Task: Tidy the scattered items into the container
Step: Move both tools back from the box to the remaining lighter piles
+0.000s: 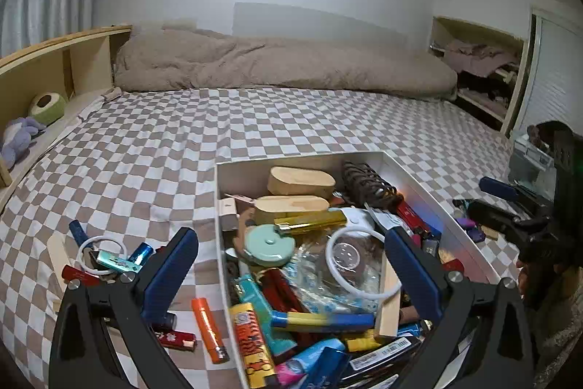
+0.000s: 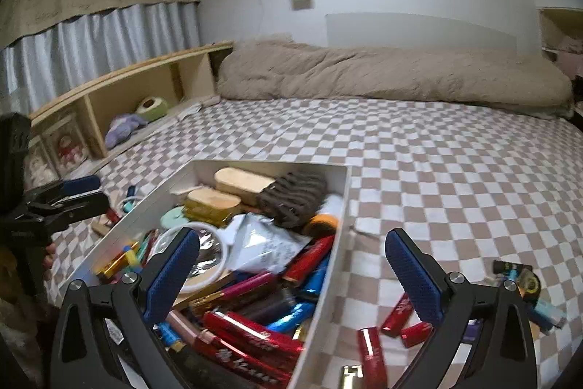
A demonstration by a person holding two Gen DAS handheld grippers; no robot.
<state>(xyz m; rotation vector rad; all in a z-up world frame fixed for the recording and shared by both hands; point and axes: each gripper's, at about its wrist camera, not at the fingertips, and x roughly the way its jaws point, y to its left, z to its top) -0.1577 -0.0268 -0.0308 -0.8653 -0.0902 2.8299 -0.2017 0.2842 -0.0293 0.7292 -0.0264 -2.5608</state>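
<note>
A white box [image 1: 460, 239] [image 2: 326, 283] sits on the checkered bed, heaped with lighters, wooden blocks, a white ring and packets. My left gripper [image 1: 291, 270] is open and empty, above the box's left wall. An orange lighter [image 1: 209, 329], a red lighter [image 1: 175, 339] and a small pile with a teal lighter [image 1: 118, 261] lie on the bed left of the box. My right gripper [image 2: 291, 270] is open and empty, above the box's right wall. Red lighters [image 2: 371, 354] [image 2: 399, 314] and a small pile [image 2: 524, 283] lie right of the box.
A beige duvet [image 1: 277, 64] lies along the far side of the bed. A wooden shelf [image 2: 120, 90] with toys runs along the left. The other gripper shows at the edge of each view, the right gripper [image 1: 510, 203] and the left gripper [image 2: 69, 195].
</note>
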